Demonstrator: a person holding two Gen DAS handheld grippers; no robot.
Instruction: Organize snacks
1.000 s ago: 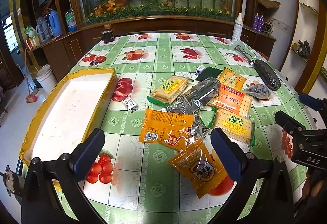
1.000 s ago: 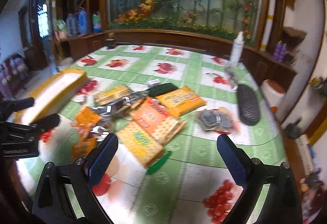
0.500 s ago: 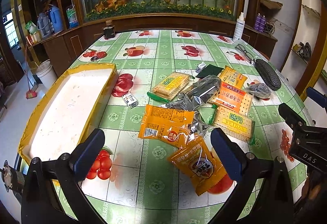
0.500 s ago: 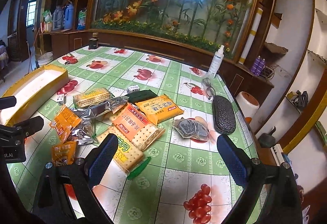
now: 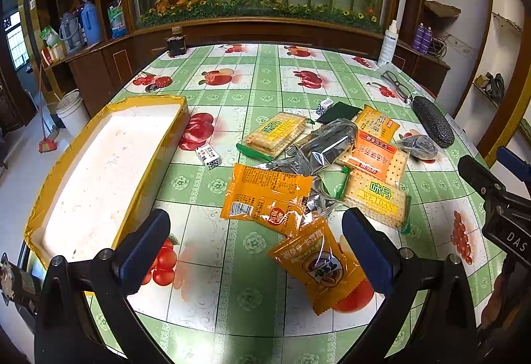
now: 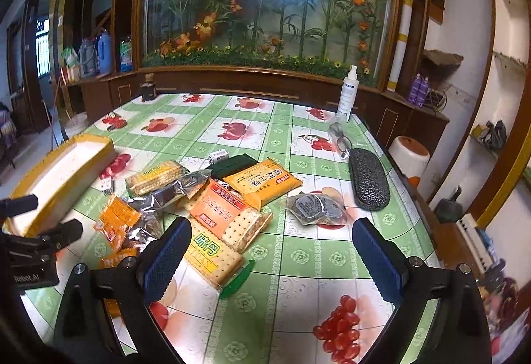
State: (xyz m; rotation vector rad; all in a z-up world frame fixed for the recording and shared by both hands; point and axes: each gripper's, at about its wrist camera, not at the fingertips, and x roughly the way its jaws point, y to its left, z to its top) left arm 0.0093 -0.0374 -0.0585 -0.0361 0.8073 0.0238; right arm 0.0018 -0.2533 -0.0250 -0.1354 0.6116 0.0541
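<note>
Several snack packs lie heaped mid-table: an orange packet, a smaller orange packet, cracker packs, a silver foil bag and an orange biscuit pack. A yellow-rimmed white box stands at the left, with nothing in it. My left gripper hovers open above the table's near edge, over the smaller orange packet. My right gripper is open too, above the cracker pack, holding nothing.
A black glasses case, spectacles, a spray bottle and a clear bag of dark pieces sit to the right. Small patterned boxes lie near the heap. A dark jar stands at the far edge.
Both grippers have lifted and drawn back slightly; the right view has steadied from a blurred swing. The snacks have not moved and both grippers stay open.
</note>
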